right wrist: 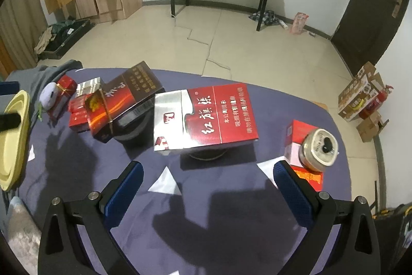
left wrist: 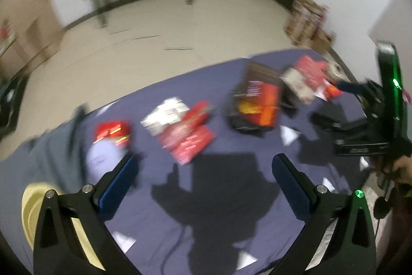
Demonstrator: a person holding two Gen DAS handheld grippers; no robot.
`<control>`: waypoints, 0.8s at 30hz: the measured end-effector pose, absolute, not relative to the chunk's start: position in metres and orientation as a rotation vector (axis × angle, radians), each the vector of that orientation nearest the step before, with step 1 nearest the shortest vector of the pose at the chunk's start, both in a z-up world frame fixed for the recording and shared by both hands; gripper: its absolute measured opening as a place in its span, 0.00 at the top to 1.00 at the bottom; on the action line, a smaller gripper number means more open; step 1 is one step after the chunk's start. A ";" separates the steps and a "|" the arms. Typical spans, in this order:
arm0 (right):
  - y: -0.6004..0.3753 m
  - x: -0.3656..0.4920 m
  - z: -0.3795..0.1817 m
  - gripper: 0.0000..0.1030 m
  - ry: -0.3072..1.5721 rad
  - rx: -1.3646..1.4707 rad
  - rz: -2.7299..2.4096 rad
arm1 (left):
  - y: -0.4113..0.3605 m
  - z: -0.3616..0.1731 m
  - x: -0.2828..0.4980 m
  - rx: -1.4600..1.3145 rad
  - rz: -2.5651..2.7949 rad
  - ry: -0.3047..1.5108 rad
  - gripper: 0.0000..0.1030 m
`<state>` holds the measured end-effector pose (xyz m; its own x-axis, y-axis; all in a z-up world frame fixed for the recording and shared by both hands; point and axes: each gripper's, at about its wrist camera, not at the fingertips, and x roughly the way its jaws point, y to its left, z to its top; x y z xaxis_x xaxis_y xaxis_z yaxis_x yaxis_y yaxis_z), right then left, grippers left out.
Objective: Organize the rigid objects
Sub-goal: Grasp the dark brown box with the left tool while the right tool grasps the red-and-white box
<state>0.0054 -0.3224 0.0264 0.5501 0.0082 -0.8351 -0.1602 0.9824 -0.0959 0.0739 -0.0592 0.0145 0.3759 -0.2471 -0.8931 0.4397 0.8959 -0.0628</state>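
Both grippers hang above a table covered with a dark blue cloth (right wrist: 219, 223), and neither one holds anything. The right gripper (right wrist: 207, 179) has its jaws wide apart, and the left gripper (left wrist: 203, 172) is spread the same way.

The things to organize are cigarette cartons scattered on the cloth. A red and silver carton (right wrist: 206, 116) lies just in front of the right gripper, resting on a round dark object that lifts it from the table. To the left, a dark brown carton (right wrist: 123, 99) leans tilted on another round dark base, with smaller red packs (right wrist: 77, 112) beside it. At the right, a glass jar (right wrist: 320, 147) stands touching a red box (right wrist: 296, 135). A yellow tray (right wrist: 13, 135) sits at the left edge.

The left view is blurred, so details there are hard to tell.

I judge this is the approach step, before any grasp. The next move probably calls for lowering the right gripper around the red and silver carton, taking its narrow sides between the pads, carefully, because it may slide off its support.
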 end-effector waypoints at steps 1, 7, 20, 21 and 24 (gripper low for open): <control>-0.323 0.009 0.024 0.00 0.989 -0.166 0.098 | -0.072 0.011 0.077 0.227 -0.462 1.114 0.00; -0.323 0.030 0.010 0.00 1.007 -0.169 0.139 | -0.116 -0.002 0.101 0.313 -0.511 1.134 0.00; -0.324 0.057 -0.004 0.00 1.023 -0.143 0.165 | -0.134 -0.030 0.138 0.217 -0.544 1.226 0.23; -0.325 0.058 -0.004 0.00 1.016 -0.134 0.170 | -0.134 -0.033 0.138 0.209 -0.545 1.240 0.29; -0.327 0.059 -0.004 0.04 1.002 -0.139 0.173 | -0.130 -0.031 0.137 0.167 -0.548 1.244 0.39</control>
